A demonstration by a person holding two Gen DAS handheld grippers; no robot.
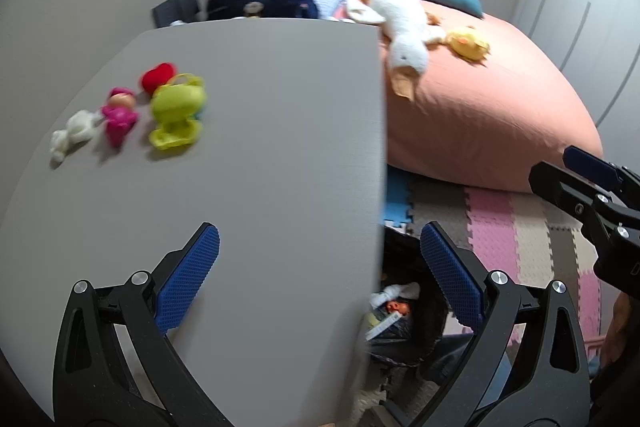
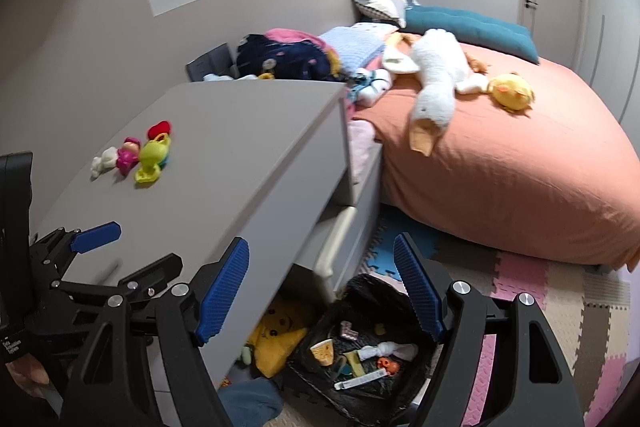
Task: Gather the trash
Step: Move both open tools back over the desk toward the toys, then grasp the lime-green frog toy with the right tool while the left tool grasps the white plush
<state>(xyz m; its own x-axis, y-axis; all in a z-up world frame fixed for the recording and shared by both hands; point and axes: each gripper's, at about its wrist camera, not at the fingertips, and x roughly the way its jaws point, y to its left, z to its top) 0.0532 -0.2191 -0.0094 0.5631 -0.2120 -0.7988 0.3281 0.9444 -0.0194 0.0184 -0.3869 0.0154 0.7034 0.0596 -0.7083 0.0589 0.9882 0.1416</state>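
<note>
A black trash bag (image 2: 372,359) stands open on the floor beside the grey dresser (image 2: 240,155). It holds several bits of trash: crumpled white paper (image 2: 394,349), a wrapper, a tube. The bag also shows in the left wrist view (image 1: 404,323), partly hidden by the dresser. My left gripper (image 1: 320,275) is open and empty, above the dresser's right edge; it also shows in the right wrist view (image 2: 120,247). My right gripper (image 2: 322,291) is open and empty, above the bag; it also shows in the left wrist view (image 1: 584,183).
On the dresser top lie small toys: a green frog toy (image 1: 176,111), a pink doll (image 1: 118,113), a white figure (image 1: 72,133), a red heart (image 1: 158,77). A bed with an orange cover (image 2: 500,163) holds a white goose plush (image 2: 436,75) and a yellow plush (image 2: 512,91). Foam mats (image 2: 540,291) cover the floor. A yellow plush (image 2: 280,335) lies under the dresser.
</note>
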